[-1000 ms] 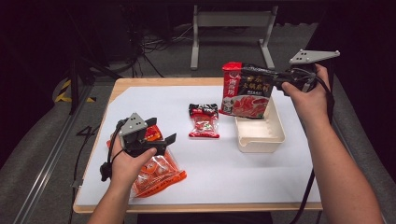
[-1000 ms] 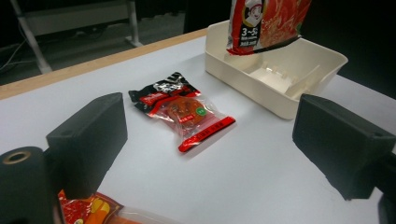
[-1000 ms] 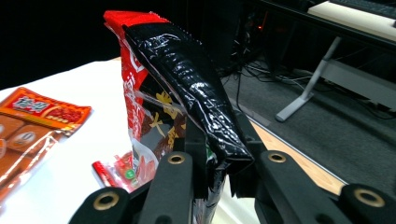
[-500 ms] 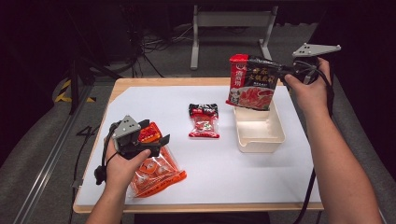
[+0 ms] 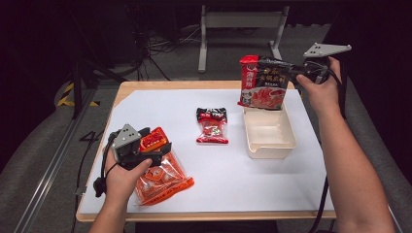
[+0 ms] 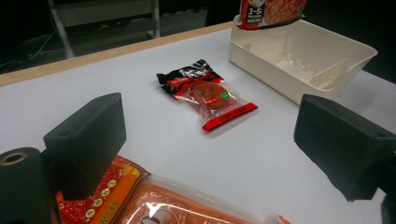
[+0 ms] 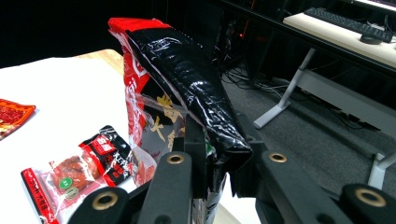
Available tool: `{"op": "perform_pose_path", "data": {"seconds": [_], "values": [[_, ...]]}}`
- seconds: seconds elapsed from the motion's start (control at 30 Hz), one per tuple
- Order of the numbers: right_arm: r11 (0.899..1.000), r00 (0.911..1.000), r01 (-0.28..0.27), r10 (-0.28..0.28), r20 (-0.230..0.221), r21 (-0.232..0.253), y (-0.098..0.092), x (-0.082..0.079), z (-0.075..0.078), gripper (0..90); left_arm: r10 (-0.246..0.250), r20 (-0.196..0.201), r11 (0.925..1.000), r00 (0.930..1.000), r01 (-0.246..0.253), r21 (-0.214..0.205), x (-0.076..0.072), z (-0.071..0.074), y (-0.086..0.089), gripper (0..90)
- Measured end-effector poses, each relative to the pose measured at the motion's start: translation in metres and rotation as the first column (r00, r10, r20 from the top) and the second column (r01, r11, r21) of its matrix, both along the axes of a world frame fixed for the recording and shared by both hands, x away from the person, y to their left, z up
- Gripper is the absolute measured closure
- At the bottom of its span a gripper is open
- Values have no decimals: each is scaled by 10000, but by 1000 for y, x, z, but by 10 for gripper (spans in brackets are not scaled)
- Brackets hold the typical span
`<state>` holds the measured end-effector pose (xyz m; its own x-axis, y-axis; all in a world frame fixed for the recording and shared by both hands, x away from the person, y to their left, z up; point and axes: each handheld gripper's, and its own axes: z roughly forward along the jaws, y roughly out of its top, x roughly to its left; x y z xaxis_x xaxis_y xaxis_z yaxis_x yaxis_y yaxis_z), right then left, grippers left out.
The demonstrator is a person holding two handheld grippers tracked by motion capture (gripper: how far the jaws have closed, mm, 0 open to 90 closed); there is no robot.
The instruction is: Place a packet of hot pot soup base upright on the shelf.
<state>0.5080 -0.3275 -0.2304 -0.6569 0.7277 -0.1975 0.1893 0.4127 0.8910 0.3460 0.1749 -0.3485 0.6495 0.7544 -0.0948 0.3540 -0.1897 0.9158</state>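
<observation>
Your right claw (image 5: 286,73), pinching the hotpot pouch (image 5: 262,88), has carried it up from the cream tray (image 5: 270,145) toward the frame's upper right. Your left claw (image 5: 158,148), jaws spread, probably just rests over the orange packet (image 5: 160,179) at lower left.

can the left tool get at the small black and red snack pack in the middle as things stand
Probably yes. The left tool stands open, holding nothing, and bare white table lies between it and the small snack pack. The orange packet sits under it, not in the way.
</observation>
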Motion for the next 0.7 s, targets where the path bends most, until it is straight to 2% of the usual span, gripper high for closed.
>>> {"op": "perform_pose_path", "data": {"seconds": [0.23, 0.7], "values": [[9999, 9998, 161, -162, 92, 64, -3, 8, -5, 795, 167, -47, 9999, 9998, -167, -3, -3, -1, 5, 101], [9990, 9991, 421, -421, 29, -142, -6, 20, -24, 793, 40, -125, 10000, 9999, -39, 86, -3, -4, 5, 98]]}}
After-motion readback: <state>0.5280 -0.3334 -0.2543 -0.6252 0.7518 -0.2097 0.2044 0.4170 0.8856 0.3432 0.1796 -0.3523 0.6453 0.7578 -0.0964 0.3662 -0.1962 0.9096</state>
